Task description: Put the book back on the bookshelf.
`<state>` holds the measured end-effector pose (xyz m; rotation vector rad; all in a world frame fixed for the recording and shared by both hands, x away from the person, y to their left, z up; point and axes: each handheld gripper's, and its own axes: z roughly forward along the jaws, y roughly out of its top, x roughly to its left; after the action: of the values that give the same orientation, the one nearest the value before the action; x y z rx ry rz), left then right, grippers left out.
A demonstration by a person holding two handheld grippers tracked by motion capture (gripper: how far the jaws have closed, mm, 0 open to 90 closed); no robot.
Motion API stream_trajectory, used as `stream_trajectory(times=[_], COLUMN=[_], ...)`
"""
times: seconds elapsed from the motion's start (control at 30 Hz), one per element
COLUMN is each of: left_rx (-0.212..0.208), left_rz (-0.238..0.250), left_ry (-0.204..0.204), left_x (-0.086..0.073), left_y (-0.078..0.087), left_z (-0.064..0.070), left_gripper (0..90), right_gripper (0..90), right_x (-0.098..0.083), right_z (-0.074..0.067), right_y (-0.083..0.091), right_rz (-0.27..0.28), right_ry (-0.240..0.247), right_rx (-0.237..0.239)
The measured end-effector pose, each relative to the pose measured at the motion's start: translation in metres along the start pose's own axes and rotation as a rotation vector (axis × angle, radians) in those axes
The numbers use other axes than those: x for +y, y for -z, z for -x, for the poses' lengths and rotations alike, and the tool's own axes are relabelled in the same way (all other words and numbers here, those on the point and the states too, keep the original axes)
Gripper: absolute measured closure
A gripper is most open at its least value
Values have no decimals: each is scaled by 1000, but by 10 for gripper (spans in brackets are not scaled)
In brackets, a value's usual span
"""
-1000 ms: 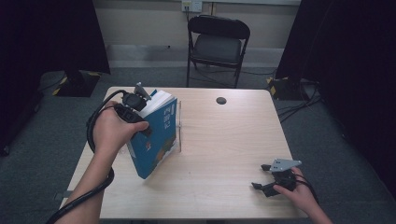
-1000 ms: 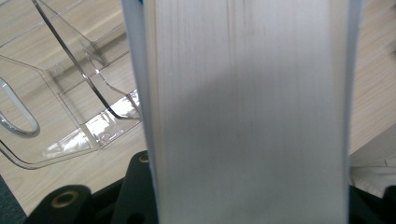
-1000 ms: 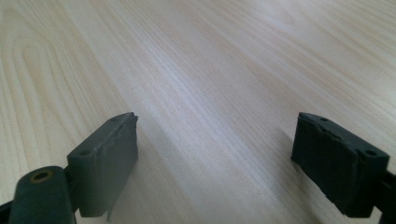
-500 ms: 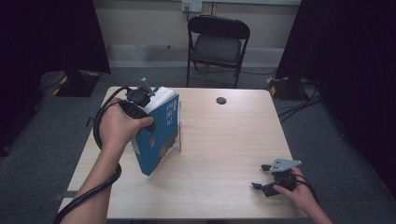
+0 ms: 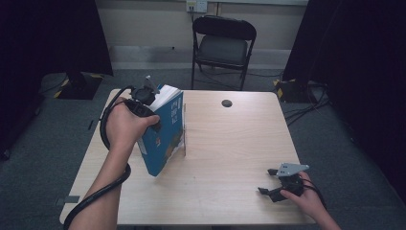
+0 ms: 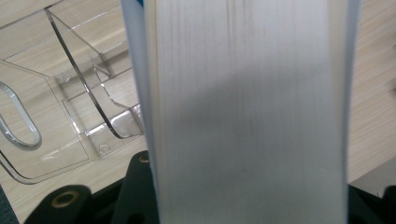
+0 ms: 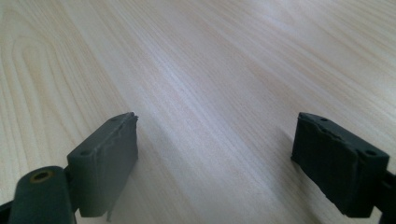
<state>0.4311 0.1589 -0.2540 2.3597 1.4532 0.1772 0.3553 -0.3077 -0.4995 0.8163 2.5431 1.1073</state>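
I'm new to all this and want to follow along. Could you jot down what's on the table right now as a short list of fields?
Held thing: thick blue-covered book, tilted, lower corner on the table
Holder: left tool, closed across the book's white page block
Beside the book: clear plastic stand, with the book leaning over it
Other hand: right tool, jaws apart with nothing between them, low over the table near its front right corner
Surface: light wooden table
Also there: small round black object near the far edge
Behind: black folding chair
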Motion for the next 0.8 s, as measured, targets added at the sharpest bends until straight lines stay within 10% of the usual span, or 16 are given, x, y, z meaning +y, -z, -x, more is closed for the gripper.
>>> stream_trajectory(times=[0.8], left_rx=[44], left_rz=[6], left_ry=[100], left_x=[19], left_y=[-14], left_z=[6], left_gripper=[618], right_gripper=[137], right_x=[0], right_z=[0], right_y=[0], right_rz=[-1], right_ry=[0], right_rx=[0])
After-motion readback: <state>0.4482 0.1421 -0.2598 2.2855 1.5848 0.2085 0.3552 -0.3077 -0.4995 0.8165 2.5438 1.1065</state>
